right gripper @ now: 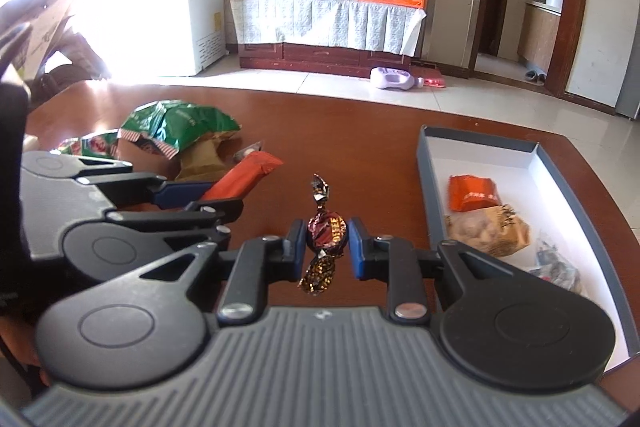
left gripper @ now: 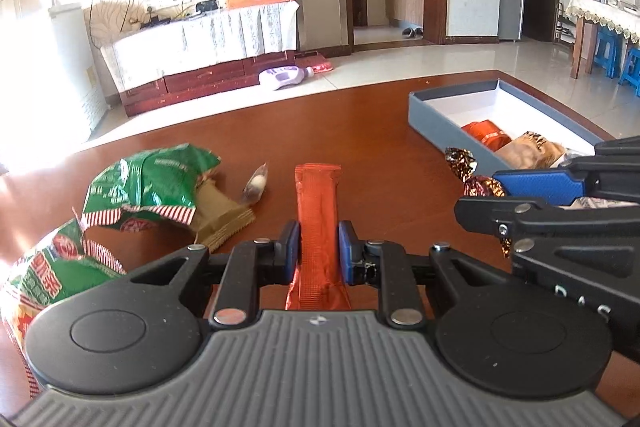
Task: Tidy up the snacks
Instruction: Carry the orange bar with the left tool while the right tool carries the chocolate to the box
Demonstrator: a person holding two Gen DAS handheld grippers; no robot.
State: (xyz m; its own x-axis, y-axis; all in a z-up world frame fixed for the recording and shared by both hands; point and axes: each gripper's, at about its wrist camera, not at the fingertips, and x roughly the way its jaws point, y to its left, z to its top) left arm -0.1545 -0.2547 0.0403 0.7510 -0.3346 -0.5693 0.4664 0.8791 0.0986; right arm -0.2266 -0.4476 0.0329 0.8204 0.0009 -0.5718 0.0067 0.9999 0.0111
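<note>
My left gripper [left gripper: 319, 247] is shut on a long orange snack stick [left gripper: 318, 211] that points away over the brown table [left gripper: 360, 131]. My right gripper [right gripper: 325, 245] is shut on a brown foil-wrapped toffee [right gripper: 326, 227], held upright. The grey box [right gripper: 476, 137] with a white inside sits to the right and holds an orange packet [right gripper: 472, 193], a tan packet [right gripper: 490, 229] and a dark wrapped item [right gripper: 554, 267]. In the left wrist view the right gripper [left gripper: 532, 187] shows beside the box [left gripper: 440, 103]. The left gripper [right gripper: 176, 197] shows in the right wrist view.
Green snack bags [left gripper: 152, 179], a tan packet [left gripper: 220, 215] and a small white candy [left gripper: 256, 185] lie on the table's left. The table's far edge [left gripper: 280, 103] drops to a tiled floor with a TV stand [left gripper: 200, 39] beyond.
</note>
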